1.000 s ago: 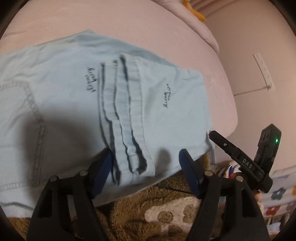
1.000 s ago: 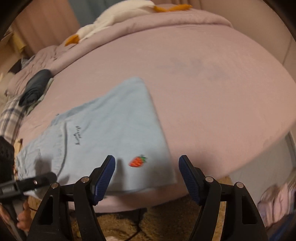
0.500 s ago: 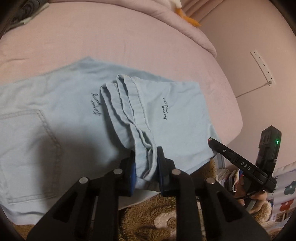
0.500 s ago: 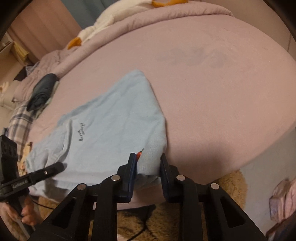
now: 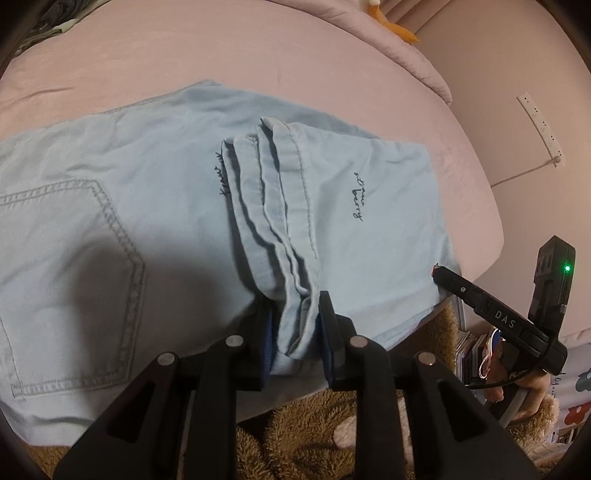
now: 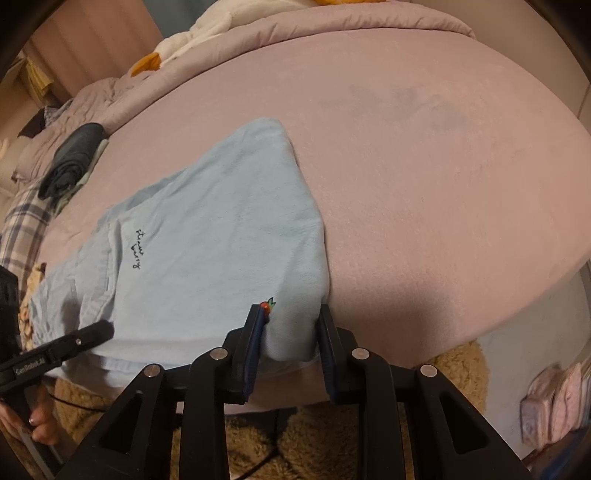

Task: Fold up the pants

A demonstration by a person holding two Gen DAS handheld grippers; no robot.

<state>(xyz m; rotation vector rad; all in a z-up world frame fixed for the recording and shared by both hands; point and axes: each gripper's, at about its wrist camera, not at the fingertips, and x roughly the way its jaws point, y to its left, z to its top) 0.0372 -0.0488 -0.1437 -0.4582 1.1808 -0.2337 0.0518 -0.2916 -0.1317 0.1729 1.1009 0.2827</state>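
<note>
Mostly the pink bed (image 5: pixel 332 55) is filling both views, its sheet running from the top of each frame down to a rounded edge at lower right. Light blue pants (image 5: pixel 129 192) are lying flat on it, already doubled over, taking up the left and centre of the left wrist view and the left-centre of the right wrist view (image 6: pixel 207 240). A brown fuzzy rug (image 5: pixel 314 435) is showing along the bottom of both frames, below the bed edge. A white plush toy with orange bits (image 6: pixel 207 33) is sitting at the top of the right wrist view, and dark folded clothes (image 6: pixel 74 158) are lying at upper left there, near a plaid fabric (image 6: pixel 22 225). The left gripper (image 5: pixel 295 325) is pinching the bunched leg hems (image 5: pixel 280 206) at lower centre, both blue pads pressing cloth. The right gripper (image 6: pixel 291 332) is clamping the folded corner of the pants at lower centre, fabric squeezed between its pads. A back pocket (image 5: pixel 70 280) is showing at left in the left wrist view. Small script embroidery (image 5: pixel 358 197) is sitting right of the hems. A tiny strawberry patch (image 6: pixel 267 304) is peeking out just beside the right gripper's left pad.
</note>
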